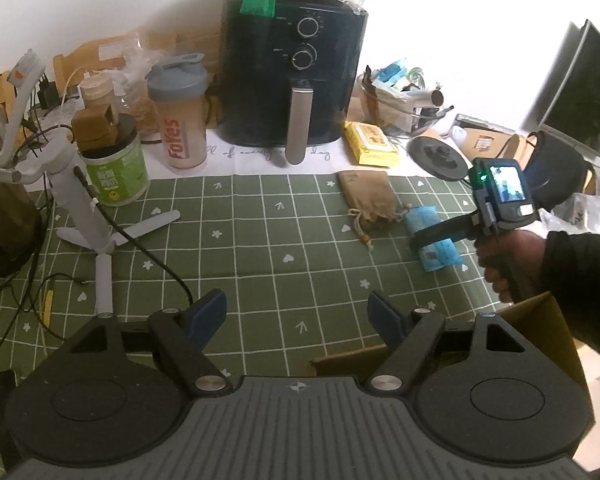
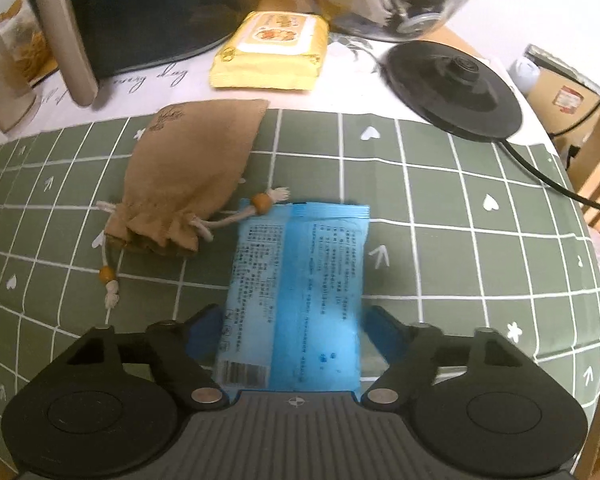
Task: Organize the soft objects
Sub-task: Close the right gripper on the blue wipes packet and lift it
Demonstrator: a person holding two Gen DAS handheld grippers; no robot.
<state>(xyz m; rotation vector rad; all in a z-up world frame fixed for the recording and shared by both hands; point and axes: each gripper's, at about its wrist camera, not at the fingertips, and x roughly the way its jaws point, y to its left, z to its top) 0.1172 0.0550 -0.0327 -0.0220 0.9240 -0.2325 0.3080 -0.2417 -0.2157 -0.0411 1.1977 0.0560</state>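
Centrally in the right wrist view, a glossy blue packet [image 2: 296, 292] is bracketed by the right gripper [image 2: 296, 330]; contact cannot be told. Beside it, a coarse tan drawstring pouch [image 2: 192, 176] is seen. Only the left view shows the left gripper [image 1: 298, 314] wide and empty over the checked cloth [image 1: 260, 240].

Left wrist cam sits back and higher, looking down across the counter [image 1: 260, 240] toward 12 o'clock. Right wrist cam is way closer, angled steeply down. Both catch the blue packet [image 1: 436, 236] [image 2: 296, 292], tan pouch [image 1: 366, 200] [image 2: 188, 176] and yellow pack [image 1: 374, 144] [image 2: 272, 52].
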